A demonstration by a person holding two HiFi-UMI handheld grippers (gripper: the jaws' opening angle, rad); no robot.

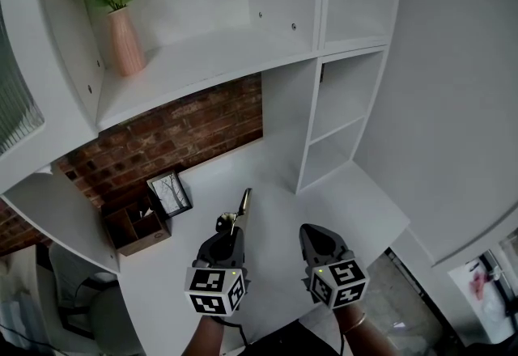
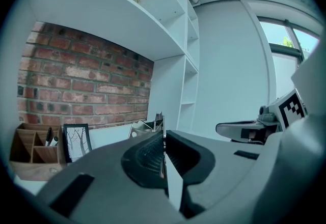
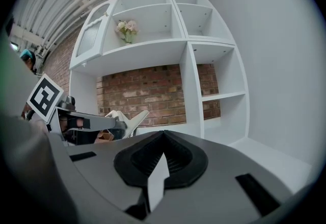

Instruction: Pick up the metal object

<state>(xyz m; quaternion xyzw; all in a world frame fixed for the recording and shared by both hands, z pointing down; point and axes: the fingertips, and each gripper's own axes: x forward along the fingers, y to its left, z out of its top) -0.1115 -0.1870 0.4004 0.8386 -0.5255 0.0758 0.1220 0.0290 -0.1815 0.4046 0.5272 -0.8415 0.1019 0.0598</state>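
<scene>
Head view: left gripper (image 1: 231,230) and right gripper (image 1: 312,233) are both held low over the white desk (image 1: 340,205), side by side and apart. The metal object (image 1: 243,209), a slim bright piece with a pale tapered tip, projects forward from the left gripper's nose towards the brick wall. Left gripper view: jaws pressed together on a thin edge of the piece, the rest of it standing out past the tips. Right gripper view: jaws together with nothing between them, and the left gripper is seen side-on with the piece jutting from it against the brick, apparently clear of the desk. Contact with the surface underneath is not directly visible. Judgement: the grasp is made and the step in hand is the lift itself, probably already begun. The next move calls for a firm clamp and a straight rise, since the hold is on a narrow edge and the long overhang could swing or slip. It also needs to stay clear of the picture frame (image 1: 170,192) and wooden organiser (image 1: 137,229) to the left. The right gripper has no part to play.
</scene>
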